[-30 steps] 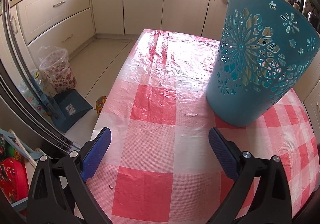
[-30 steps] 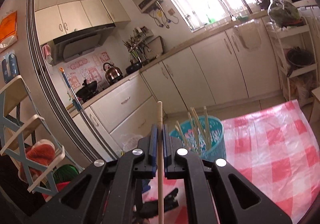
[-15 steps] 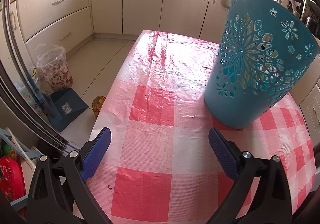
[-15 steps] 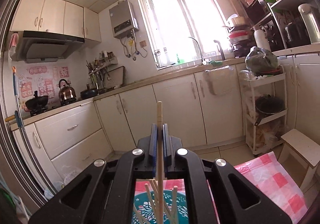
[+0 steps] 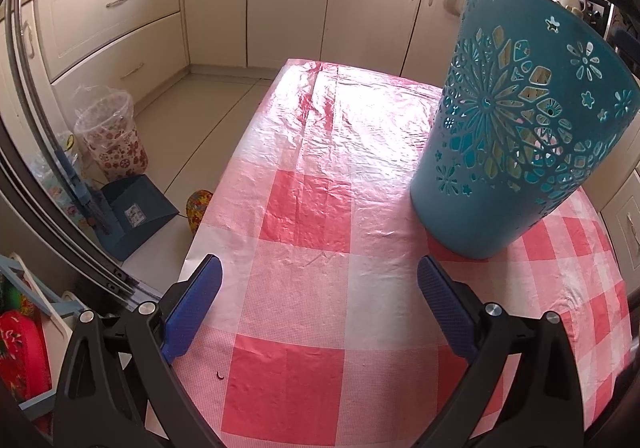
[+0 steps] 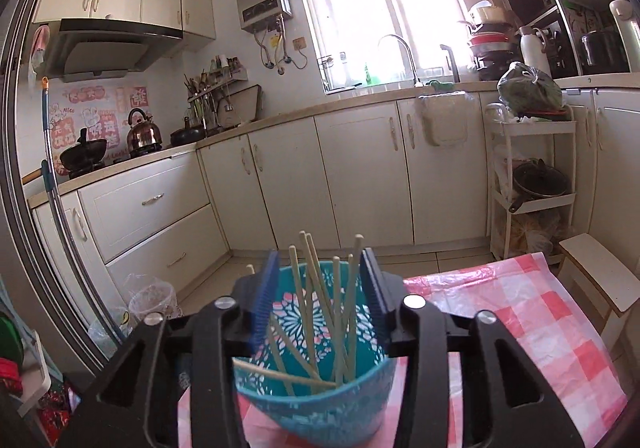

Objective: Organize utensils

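Observation:
A teal cut-out basket stands on the red-and-white checked tablecloth, to the right of and beyond my left gripper. That gripper hangs open over the cloth with nothing between its blue pads. In the right wrist view the same basket sits just below my right gripper, whose jaws are opening. Several wooden chopsticks stand loose in the basket and show through the gap; no pad presses on them. One chopstick lies slanted across the inside.
The table's left edge drops to the tiled floor, where a clear floral bin and a blue dustpan stand. Cream cabinets line the far walls. A white rack and a stool stand past the table's right end.
My right gripper tipped down over the basket and its jaws parted, letting go of the single chopstick it held. The left gripper stayed open and still.

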